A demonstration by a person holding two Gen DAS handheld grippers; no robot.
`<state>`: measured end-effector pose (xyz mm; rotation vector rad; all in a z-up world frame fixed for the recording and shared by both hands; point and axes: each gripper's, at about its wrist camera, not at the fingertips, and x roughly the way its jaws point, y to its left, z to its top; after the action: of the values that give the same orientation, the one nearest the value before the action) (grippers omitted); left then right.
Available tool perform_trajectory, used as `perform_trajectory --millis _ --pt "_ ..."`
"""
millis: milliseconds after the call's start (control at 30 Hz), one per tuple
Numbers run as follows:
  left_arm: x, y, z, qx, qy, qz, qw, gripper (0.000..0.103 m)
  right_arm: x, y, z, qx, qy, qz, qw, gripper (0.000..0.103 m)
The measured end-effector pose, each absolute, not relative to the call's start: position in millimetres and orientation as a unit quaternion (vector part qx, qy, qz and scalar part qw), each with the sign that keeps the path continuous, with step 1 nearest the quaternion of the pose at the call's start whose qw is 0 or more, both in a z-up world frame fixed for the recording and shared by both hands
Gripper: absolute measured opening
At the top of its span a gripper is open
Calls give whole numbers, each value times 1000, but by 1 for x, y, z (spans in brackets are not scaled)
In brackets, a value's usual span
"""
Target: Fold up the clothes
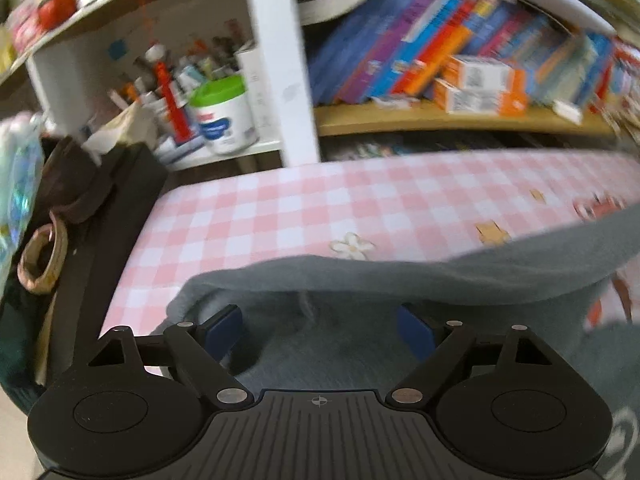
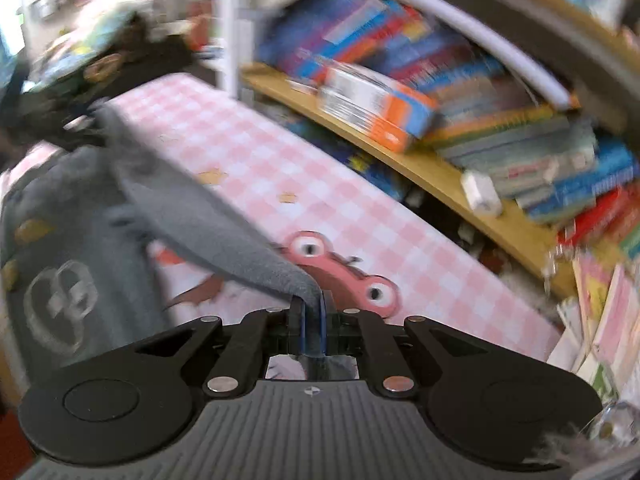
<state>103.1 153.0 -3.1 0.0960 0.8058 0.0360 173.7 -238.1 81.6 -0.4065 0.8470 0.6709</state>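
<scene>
A grey garment [image 1: 360,280] lies on the table with the pink checked cloth [image 1: 320,208]. In the left wrist view my left gripper [image 1: 320,328] is open, its blue pads wide apart over the grey fabric, holding nothing. In the right wrist view my right gripper [image 2: 312,320] is shut on an edge of the grey garment [image 2: 192,212], which stretches up and left from the jaws above the table [image 2: 280,160]. A white circular print [image 2: 60,300] shows on the garment's body at the left.
A bookshelf full of colourful books [image 1: 460,48] stands right behind the table and also shows in the right wrist view [image 2: 440,100]. A white tub with a green lid [image 1: 224,116] and clutter sit on a shelf at the left. Dark items [image 1: 80,200] pile at the table's left end.
</scene>
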Motion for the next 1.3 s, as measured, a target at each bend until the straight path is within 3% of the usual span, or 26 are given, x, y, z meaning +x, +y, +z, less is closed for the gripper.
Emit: perform_trajectory --millis 167,200,233,467,700,800,900,967,1000,1133,1200,1267,1300 --pt "125 178 -7 -13 405 65 912 86 249 -250 55 -90 424 238 869 14" --pt "129 183 -9 -30 409 72 909 86 259 -247 50 -85 417 218 878 27" --pt "133 188 -11 -47 412 79 907 86 266 -244 47 -85 410 200 886 33" --pt "131 195 -8 -64 382 114 915 87 274 -247 41 -49 381 175 907 36" --pt "115 173 -2 -49 348 70 934 87 260 -251 14 -60 403 177 896 36" --pt "109 159 -5 -43 356 49 932 87 256 -242 -4 -60 431 182 882 33" --pt "104 159 -5 -46 361 41 931 87 260 -232 -21 -79 458 150 872 19" --pt "101 159 -5 -49 364 35 930 87 269 -239 -27 -80 450 107 883 25" --pt "99 159 -5 -50 365 32 929 87 276 -246 -28 -67 446 84 888 37" --pt "93 159 -5 -54 371 21 927 86 282 -248 -27 -58 436 37 897 39" --pt "89 159 -5 -57 375 16 925 78 274 -237 -23 -94 423 25 901 38" --pt "86 159 -5 -59 378 10 924 33 260 -229 -15 -116 406 23 906 38" --pt "88 162 -6 -66 379 18 923 26 252 -226 -11 -120 397 29 910 38"
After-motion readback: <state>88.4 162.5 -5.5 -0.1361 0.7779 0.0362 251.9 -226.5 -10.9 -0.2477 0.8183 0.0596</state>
